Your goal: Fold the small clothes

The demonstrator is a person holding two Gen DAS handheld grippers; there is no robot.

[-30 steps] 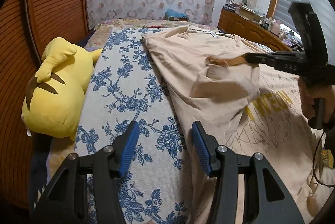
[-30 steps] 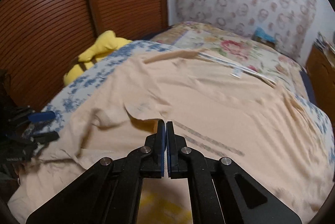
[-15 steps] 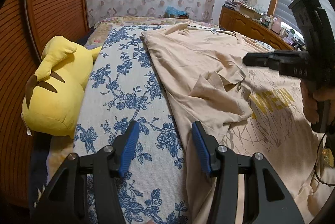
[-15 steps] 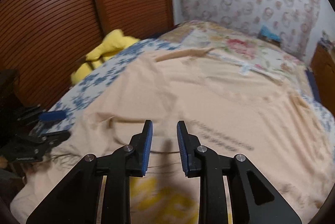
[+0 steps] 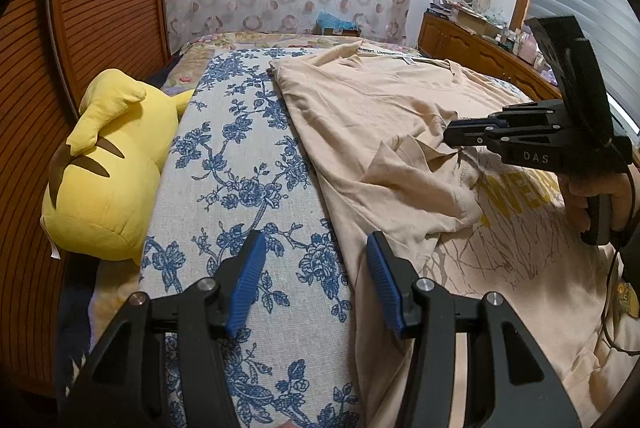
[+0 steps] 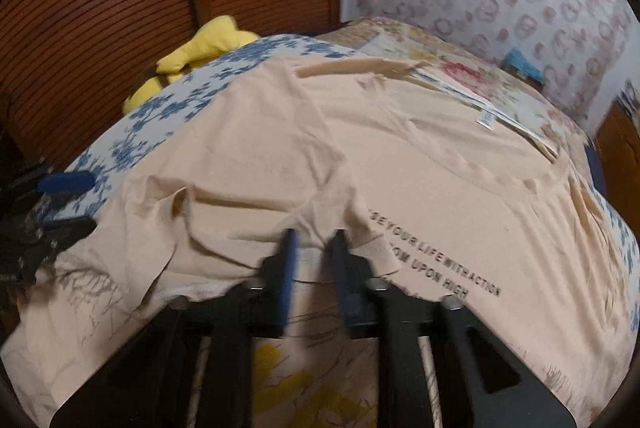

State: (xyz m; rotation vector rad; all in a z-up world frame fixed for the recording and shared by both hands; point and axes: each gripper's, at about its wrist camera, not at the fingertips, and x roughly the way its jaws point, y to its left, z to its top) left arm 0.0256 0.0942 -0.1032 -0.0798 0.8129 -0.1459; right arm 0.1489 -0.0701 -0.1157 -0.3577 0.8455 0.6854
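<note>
A beige T-shirt (image 5: 380,116) with yellow lettering and a grey tree print lies spread on the bed; it also shows in the right wrist view (image 6: 440,156) with black text lines. One sleeve (image 5: 416,188) lies folded inward and rumpled on the shirt body. My left gripper (image 5: 316,284) is open and empty, low over the shirt's left edge. My right gripper (image 6: 312,252) is open, its jaws a small gap apart over the rumpled sleeve (image 6: 320,204), holding nothing. The right gripper also shows in the left wrist view (image 5: 452,136).
A yellow plush toy (image 5: 108,168) lies at the bed's left side against the wooden slatted wardrobe (image 5: 96,8). A blue-flowered cover (image 5: 240,164) lies under the shirt. A wooden dresser (image 5: 472,44) with clutter stands far right.
My right gripper opened and let go of the sleeve, which dropped onto the shirt body. The gripper then moved forward and lower over it. My left gripper stayed open and nearly still.
</note>
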